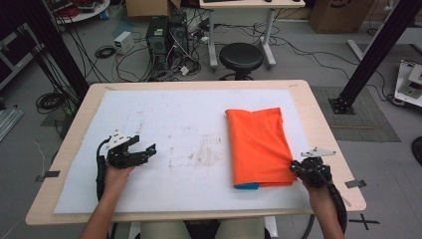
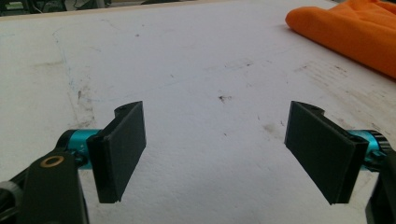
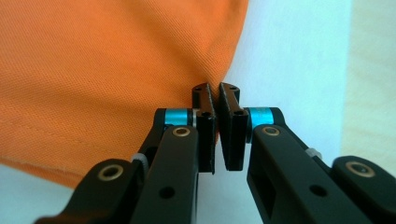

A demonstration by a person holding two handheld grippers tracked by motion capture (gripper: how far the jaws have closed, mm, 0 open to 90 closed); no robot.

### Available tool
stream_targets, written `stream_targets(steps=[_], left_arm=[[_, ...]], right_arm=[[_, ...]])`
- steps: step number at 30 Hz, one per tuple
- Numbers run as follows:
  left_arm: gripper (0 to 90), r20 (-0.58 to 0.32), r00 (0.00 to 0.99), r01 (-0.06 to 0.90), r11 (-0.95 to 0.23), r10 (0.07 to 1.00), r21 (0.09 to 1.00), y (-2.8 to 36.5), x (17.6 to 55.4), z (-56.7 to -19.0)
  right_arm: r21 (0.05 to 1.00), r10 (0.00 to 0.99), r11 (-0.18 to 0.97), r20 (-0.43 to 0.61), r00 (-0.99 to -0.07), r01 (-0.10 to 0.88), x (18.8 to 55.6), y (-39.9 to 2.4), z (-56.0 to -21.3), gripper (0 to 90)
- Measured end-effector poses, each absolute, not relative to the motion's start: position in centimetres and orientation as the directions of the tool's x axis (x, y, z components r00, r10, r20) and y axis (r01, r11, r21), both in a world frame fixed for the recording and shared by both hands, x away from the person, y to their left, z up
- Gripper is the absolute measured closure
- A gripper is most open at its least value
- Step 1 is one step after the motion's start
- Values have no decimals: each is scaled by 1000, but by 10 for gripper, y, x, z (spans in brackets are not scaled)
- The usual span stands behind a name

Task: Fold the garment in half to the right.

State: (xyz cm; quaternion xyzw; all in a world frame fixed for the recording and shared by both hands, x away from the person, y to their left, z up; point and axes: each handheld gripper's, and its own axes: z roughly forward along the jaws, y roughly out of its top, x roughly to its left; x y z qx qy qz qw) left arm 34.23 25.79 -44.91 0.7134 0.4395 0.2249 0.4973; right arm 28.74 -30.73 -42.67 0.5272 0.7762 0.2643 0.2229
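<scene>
1. Left gripper (image 1: pixel 144 149) lies low at the high view's 8 o'clock, jaws spread wide with nothing between them, pointing toward 3 o'clock.
2. Right gripper (image 1: pixel 293 165) sits at 4 o'clock, jaws pressed nearly together, pointing toward 9 o'clock.

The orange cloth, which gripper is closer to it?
Right. The right gripper is shut at the orange cloth's near right edge; the left gripper sits open, well off to its left.

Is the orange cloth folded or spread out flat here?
Folded. The orange cloth lies as a neat rectangle on the white mat, with layered edges and a blue layer peeking out at its near corner.
</scene>
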Motion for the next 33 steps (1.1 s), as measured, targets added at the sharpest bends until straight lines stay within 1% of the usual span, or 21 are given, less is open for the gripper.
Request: stream_targets(steps=[2, 3, 5, 8, 11, 12, 14, 18, 21, 24, 27, 31, 33], left_arm=[[206, -118, 512, 403, -117, 851, 908, 258, 342, -449], [206, -119, 511, 403, -116, 851, 908, 258, 342, -449], [206, -118, 510, 405, -116, 852, 907, 259, 342, -449], [206, -120, 510, 405, -115, 852, 907, 258, 342, -449], [206, -119, 512, 406, -117, 851, 907, 258, 342, -449], [206, -119, 512, 406, -117, 851, 906, 258, 342, -449], [206, -121, 512, 406, -116, 850, 907, 258, 342, -449], [206, -121, 514, 405, -115, 849, 907, 258, 342, -449], [206, -123, 512, 404, -112, 850, 908, 259, 342, -449], [206, -126, 508, 404, -107, 852, 908, 260, 341, -449], [206, -128, 508, 407, -107, 852, 907, 261, 341, -450], [206, -127, 509, 408, -109, 851, 906, 260, 341, -450], [206, -127, 509, 408, -109, 851, 906, 260, 341, -450]], right_arm=[[633, 935, 302, -50, -352, 713, 288, -307, -430, 837], [631, 933, 306, -49, -357, 713, 288, -306, -431, 787], [645, 935, 300, -52, -352, 702, 288, -304, -431, 640], [691, 936, 289, -60, -346, 663, 289, -300, -422, 488], [727, 933, 287, -65, -353, 624, 294, -289, -412, 362], [739, 930, 289, -67, -360, 609, 298, -283, -409, 341], [749, 926, 284, -52, -375, 599, 304, -273, -405, 312], [751, 898, 300, -14, -440, 589, 320, -249, -400, 290], [742, 872, 337, -14, -490, 579, 335, -226, -398, 288], [724, 855, 376, -32, -517, 578, 349, -208, -402, 289], [689, 847, 407, -38, -531, 600, 363, -193, -411, 289], [636, 834, 458, -66, -548, 621, 370, -179, -424, 289], [627, 838, 454, -59, -543, 632, 371, -175, -428, 289]])
